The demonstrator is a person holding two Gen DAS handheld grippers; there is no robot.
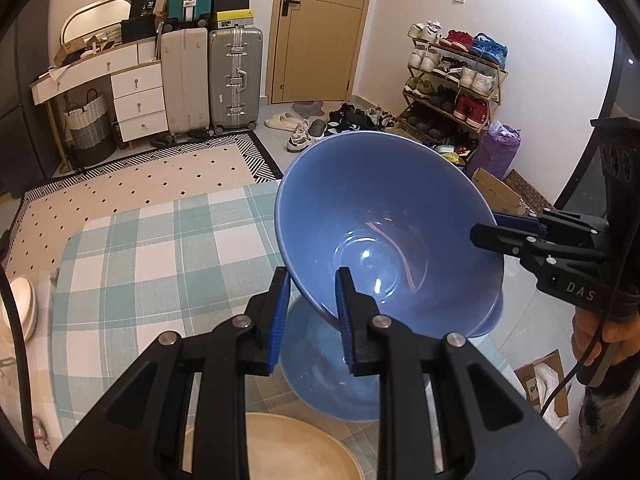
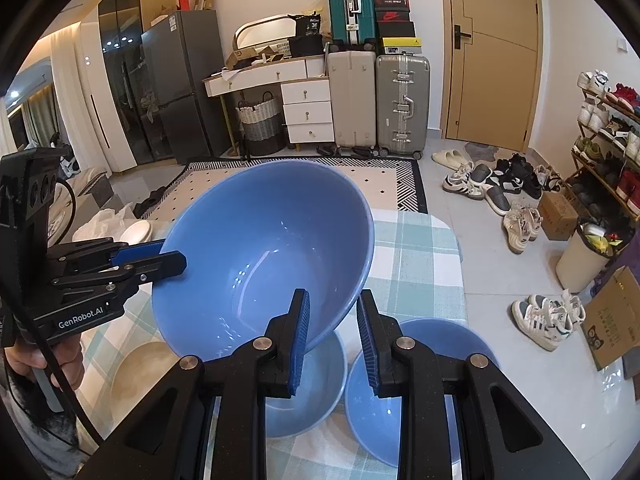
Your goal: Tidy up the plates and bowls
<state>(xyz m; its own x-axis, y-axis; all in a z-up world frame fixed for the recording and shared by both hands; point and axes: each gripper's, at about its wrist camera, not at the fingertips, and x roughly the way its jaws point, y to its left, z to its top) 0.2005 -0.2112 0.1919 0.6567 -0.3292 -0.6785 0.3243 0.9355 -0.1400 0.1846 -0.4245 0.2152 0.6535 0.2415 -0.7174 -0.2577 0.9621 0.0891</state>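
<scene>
Bowl held: large blue bowl, tilted and lifted above the table, gripped by its rim on two sides.
Left gripper: left gripper is clamped on the bowl's near rim in its own view, one blue pad inside the wall, one outside.
Right gripper: right gripper is clamped on the opposite side of the rim, one pad inside, one outside; in the left wrist view it comes in from the right edge.
Beneath the bowl: second blue bowl stands upright on the checked tablecloth, directly under the raised one.
Beside it: third blue bowl sits just to the right of the second, toward the table's right edge.
Plate: beige plate lies at the table's near edge, partly hidden by the left gripper's body.
Hand: a person's hand holds the left gripper's handle.
</scene>
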